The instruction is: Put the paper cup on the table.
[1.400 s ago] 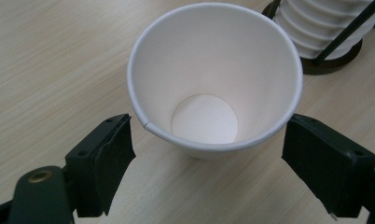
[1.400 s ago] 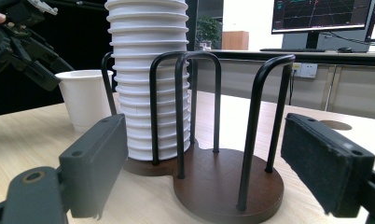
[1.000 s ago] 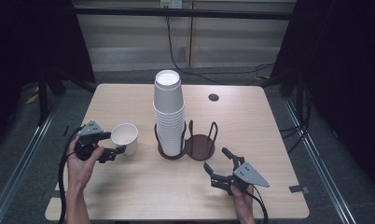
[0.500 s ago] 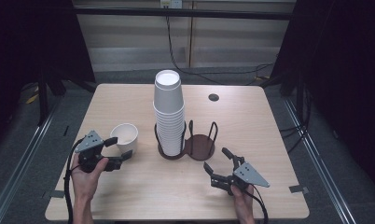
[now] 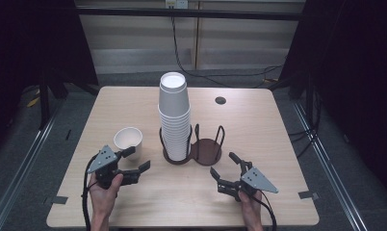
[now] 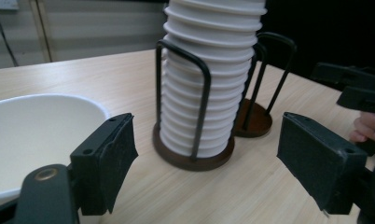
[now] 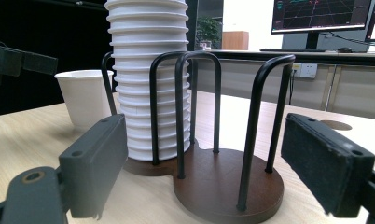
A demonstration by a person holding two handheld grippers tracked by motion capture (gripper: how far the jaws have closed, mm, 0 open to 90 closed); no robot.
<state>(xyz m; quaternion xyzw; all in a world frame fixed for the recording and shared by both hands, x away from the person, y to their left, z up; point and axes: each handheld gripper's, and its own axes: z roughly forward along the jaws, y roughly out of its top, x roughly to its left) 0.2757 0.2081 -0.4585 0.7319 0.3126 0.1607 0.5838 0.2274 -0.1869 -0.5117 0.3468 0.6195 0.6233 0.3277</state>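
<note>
The left claw (image 5: 137, 160) rests low over the near-left part of the desk (image 5: 278, 144), gripped in the person's left hand (image 5: 104, 190). Its jaws are spread wide and nothing lies between them. A single white paper cup (image 5: 128, 140) stands upright and mouth up on the desk, just beside this claw. In the left gripper view the cup sits outside the gap, beyond the left-hand jaw. Whether that jaw touches the cup wall cannot be told. A tall stack of white cups (image 5: 174, 115) stands upside down in one ring of a dark twin-ring holder (image 5: 206, 150) at the centre of the desk, caged by black wire hoops. The holder's second ring, on the right in the high view, shows its bare brown base. The single cup is near the stack on its left, apart from it. The right claw (image 5: 223, 163) rests on the near-right part of the desk. Its jaws are likewise spread, pinching nothing, and it points toward the holder. In the right gripper view the holder stands ahead of the two jaws, clear of both.
</note>
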